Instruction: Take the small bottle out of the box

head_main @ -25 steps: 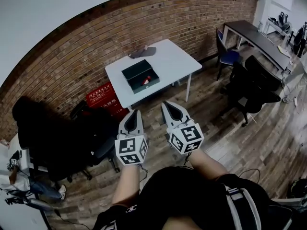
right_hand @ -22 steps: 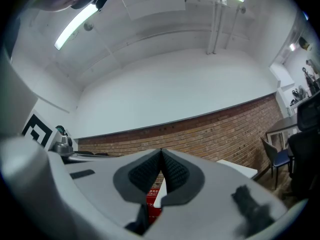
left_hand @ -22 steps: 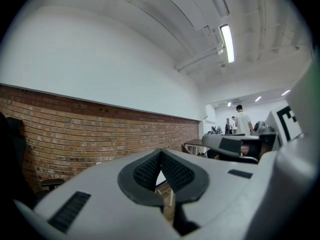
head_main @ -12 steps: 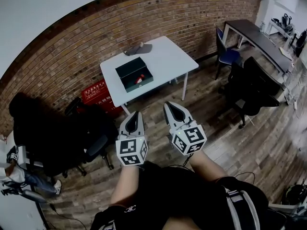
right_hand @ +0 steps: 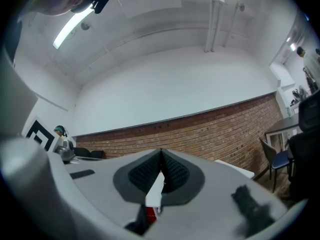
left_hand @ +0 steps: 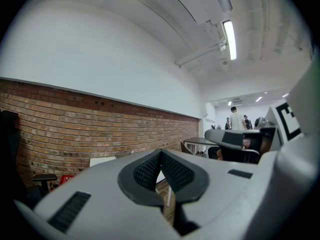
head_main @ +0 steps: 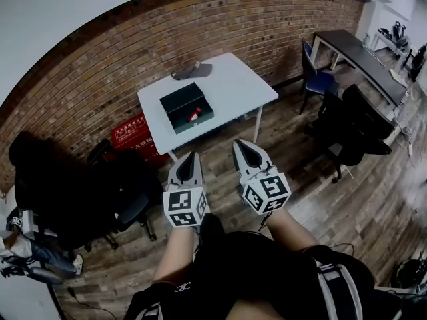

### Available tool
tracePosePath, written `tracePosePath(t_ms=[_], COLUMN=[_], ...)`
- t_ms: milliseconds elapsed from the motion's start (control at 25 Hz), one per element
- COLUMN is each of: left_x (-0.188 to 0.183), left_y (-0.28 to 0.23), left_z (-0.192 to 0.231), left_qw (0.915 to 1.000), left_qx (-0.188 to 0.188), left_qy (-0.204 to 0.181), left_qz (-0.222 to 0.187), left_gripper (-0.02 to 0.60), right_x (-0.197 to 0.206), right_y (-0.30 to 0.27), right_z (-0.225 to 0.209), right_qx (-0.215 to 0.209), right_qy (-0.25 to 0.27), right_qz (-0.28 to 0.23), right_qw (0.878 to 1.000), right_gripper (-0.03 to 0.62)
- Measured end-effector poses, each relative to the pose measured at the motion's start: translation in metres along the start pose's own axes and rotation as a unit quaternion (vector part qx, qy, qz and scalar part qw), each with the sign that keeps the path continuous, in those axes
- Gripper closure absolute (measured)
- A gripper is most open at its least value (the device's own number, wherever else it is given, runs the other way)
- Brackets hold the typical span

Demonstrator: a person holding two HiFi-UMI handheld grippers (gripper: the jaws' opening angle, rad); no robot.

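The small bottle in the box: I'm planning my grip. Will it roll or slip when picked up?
The small bottle seems to lie on its side, so it may roll if nudged. It looks tiny within the box, so probably light.

Dk green box, open-top, upper centre of head view. Small bottle, red/white, lying inside nr right wall.

Black top, grey left gripper, right gripper
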State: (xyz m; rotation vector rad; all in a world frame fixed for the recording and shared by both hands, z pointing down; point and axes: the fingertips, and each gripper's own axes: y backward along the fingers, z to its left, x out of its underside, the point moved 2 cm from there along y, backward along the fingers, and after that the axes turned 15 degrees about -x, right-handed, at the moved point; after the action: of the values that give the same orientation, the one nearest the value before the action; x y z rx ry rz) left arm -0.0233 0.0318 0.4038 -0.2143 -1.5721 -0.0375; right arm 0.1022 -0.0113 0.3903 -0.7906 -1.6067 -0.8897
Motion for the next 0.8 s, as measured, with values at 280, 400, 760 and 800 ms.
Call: tracePosePath(t_ms=[280,400,760,800], left_x=[0.004,0.004,-0.007,-0.008], left_y=[-0.041,-0.064,-0.149,-0.159], left_z=[0.015,0.029,0.077,0.081], left_qw=[1.0,0.9999,0.9999,0.9999], left_qx=[-0.002,-0.007,-0.008,-0.005], left_qy=[0.004,0.008,0.006,0.005], left_qz=[0.004,0.007,0.011,0.013], left_gripper=[0.571,0.571,0.571,0.571], right_x=[0.009,0.013,0.017,0.017], right_y=[-0.038,-0.061,-0.148,-0.157], right_z=[-0.023,-0.036,-0.075,-0.079], right_qx=[-0.004,-0.007,-0.001,0.002], right_qy=[0.0,-0.004,-0.002,-0.002], right_qz=[0.008,0.01,0.013,0.015], right_qw=[1.0,1.0,1.0,1.0], right_gripper=[0.565,0.565,0.565,0.565])
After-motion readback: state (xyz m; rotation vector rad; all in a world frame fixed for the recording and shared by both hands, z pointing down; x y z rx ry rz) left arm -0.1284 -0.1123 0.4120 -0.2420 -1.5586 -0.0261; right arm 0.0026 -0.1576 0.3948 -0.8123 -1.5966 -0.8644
